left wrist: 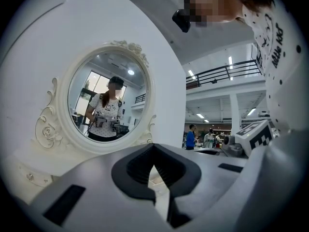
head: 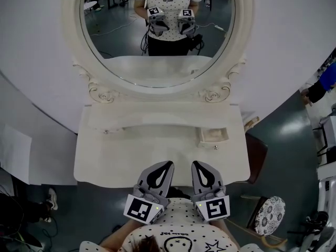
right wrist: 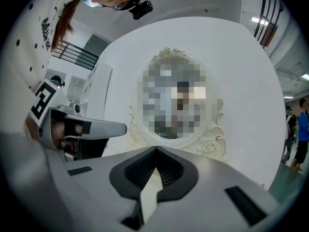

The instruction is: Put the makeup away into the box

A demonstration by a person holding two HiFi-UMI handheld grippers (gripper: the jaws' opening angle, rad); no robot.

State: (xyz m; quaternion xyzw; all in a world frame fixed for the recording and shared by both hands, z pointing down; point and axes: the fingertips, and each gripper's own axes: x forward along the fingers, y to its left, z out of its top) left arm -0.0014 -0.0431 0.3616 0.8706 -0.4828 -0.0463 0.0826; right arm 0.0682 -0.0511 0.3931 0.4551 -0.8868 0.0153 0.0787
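Note:
A white dressing table (head: 131, 156) with an oval mirror (head: 157, 30) stands in front of me. A small open white box (head: 212, 135) sits at the right of the tabletop. I see no makeup on the tabletop in any view. Both grippers hover side by side at the table's front edge, pointing at the mirror. My left gripper (head: 169, 164) (left wrist: 153, 145) is shut, tips together, nothing between them. My right gripper (head: 195, 164) (right wrist: 155, 149) is shut and empty too. The right gripper view shows the left gripper's body (right wrist: 72, 127) beside it.
The mirror reflects a person holding both grippers. A round patterned stool (head: 270, 215) and a brown chair back (head: 256, 156) stand right of the table. A sleeve (head: 321, 85) shows at the far right. White paper (head: 13, 154) lies on the floor at left.

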